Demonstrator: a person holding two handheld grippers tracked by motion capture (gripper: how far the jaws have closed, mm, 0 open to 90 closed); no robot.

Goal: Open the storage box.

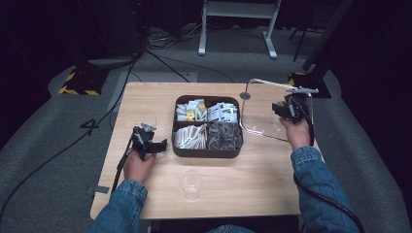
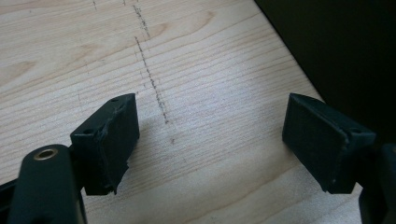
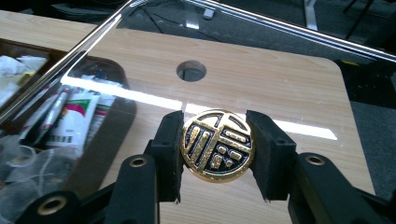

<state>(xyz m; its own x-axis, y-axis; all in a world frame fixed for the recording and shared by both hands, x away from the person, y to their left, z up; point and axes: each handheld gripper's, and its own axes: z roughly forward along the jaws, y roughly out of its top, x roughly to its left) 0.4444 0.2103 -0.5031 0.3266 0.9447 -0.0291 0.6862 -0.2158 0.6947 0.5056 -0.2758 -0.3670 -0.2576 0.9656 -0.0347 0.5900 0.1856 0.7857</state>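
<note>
A clear lid (image 1: 262, 110) with a round gold-and-black knob (image 3: 218, 145) hangs tilted over the table's right side, just right of a brown four-compartment box (image 1: 206, 153). My right gripper (image 3: 217, 150) is shut on that knob, one pad on each side. In the high view the right gripper (image 1: 287, 108) sits at the lid's right edge. The box holds sachets and tea bags (image 1: 206, 121) and stands uncovered. My left gripper (image 1: 154, 141) rests left of the box, jaws wide apart. Bare wood lies between the left gripper's (image 2: 212, 135) pads.
An upright clear glass (image 1: 191, 184) stands near the table's front edge, in front of the box. The wooden table (image 1: 145, 102) has bare wood at the left and back. Cables trail from both grippers. A white frame (image 1: 238, 24) stands on the floor beyond the table.
</note>
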